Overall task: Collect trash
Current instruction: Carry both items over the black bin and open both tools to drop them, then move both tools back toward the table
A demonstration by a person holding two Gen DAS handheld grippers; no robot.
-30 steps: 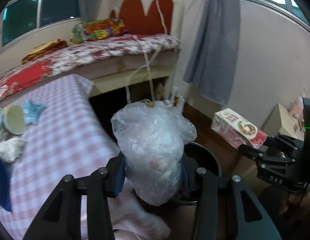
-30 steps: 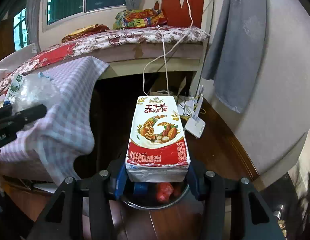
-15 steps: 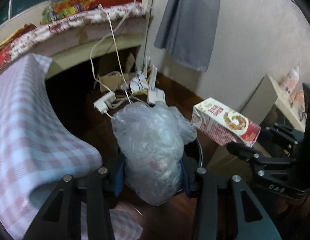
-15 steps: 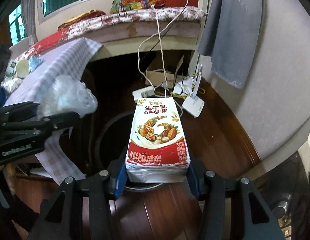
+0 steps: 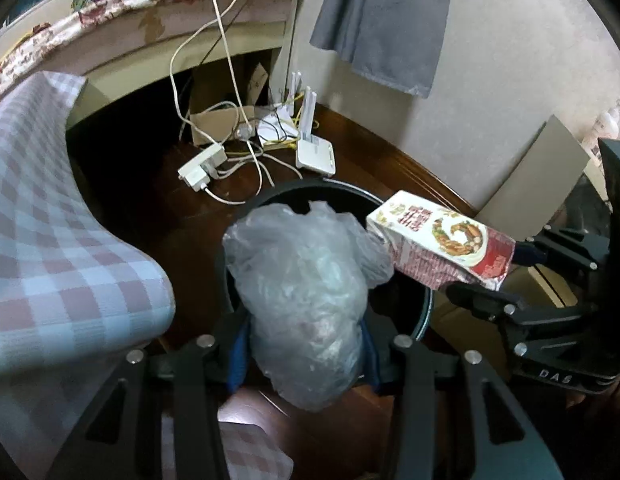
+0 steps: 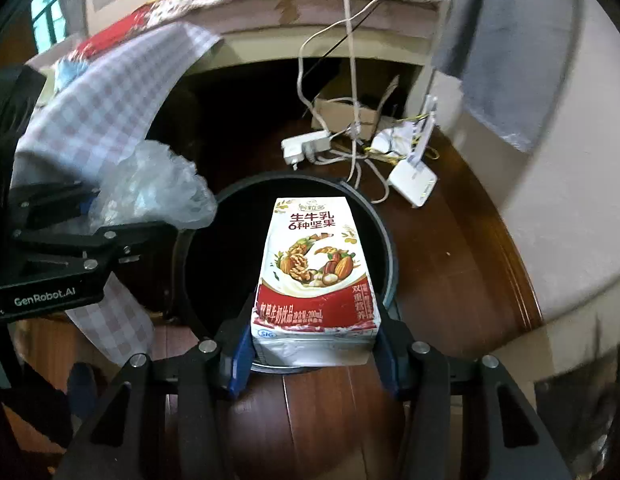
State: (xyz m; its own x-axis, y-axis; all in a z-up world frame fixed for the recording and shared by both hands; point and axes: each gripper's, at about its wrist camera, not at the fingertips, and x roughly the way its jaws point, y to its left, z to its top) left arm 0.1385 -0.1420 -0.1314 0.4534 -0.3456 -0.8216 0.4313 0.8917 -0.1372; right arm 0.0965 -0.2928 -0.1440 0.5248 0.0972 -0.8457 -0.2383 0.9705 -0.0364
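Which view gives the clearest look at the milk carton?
Right wrist: the milk carton faces the lens, label readable, clamped in the right gripper. Left wrist shows it small and slanted at the side, above the bin.

Both grippers have dropped toward the bin and tipped further downward.

In the left wrist view the bed and window that filled the upper frame a second ago have slid to the top edge; the black bin, then only a sliver behind the crumpled plastic bag in the left gripper, now rings the bag at frame centre. The milk carton has come from the right edge to just beside the bag. In the right wrist view the bin's rim, earlier low behind the carton in the right gripper, now encircles it, and the bag has come in at left, over the rim.
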